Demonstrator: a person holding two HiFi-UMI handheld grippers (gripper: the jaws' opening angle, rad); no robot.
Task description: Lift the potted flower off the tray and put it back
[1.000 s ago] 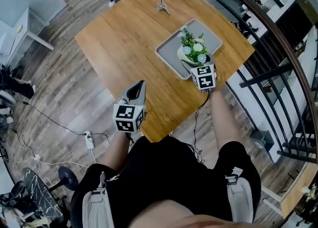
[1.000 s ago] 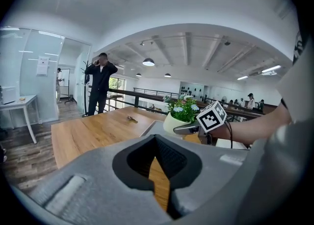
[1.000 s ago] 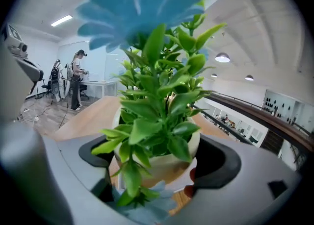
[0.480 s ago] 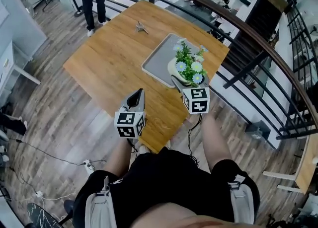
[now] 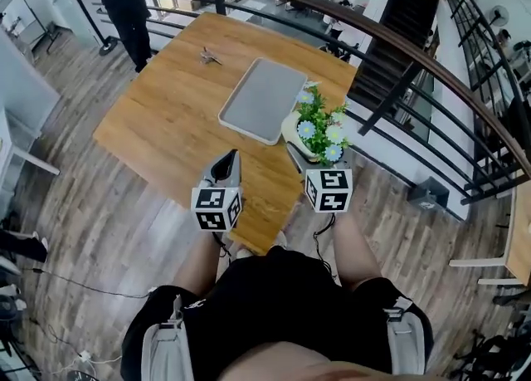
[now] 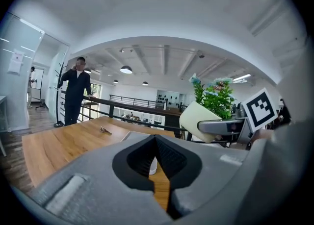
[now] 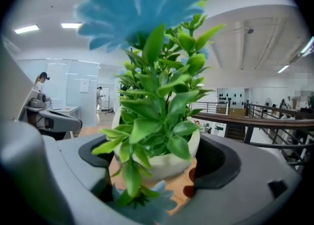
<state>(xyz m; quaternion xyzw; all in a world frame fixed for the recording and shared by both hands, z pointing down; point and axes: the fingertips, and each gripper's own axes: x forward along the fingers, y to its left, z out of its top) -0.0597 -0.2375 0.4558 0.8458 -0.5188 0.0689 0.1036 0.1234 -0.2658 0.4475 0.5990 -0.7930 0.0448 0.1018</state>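
Two tools held out ahead, one empty and one gripping.
The left tool [image 5: 228, 163] points forward, its jaws pressed together with nothing between them. The right tool [image 5: 300, 155] reaches slightly farther out, its jaws clamped on the pot of the potted flower [image 5: 322, 126].

The wooden table [image 5: 166, 122] is seen steeply from above in the head view. The potted flower [image 7: 157, 121] is filmed very close in the right gripper view and shared, farther off, by both others.
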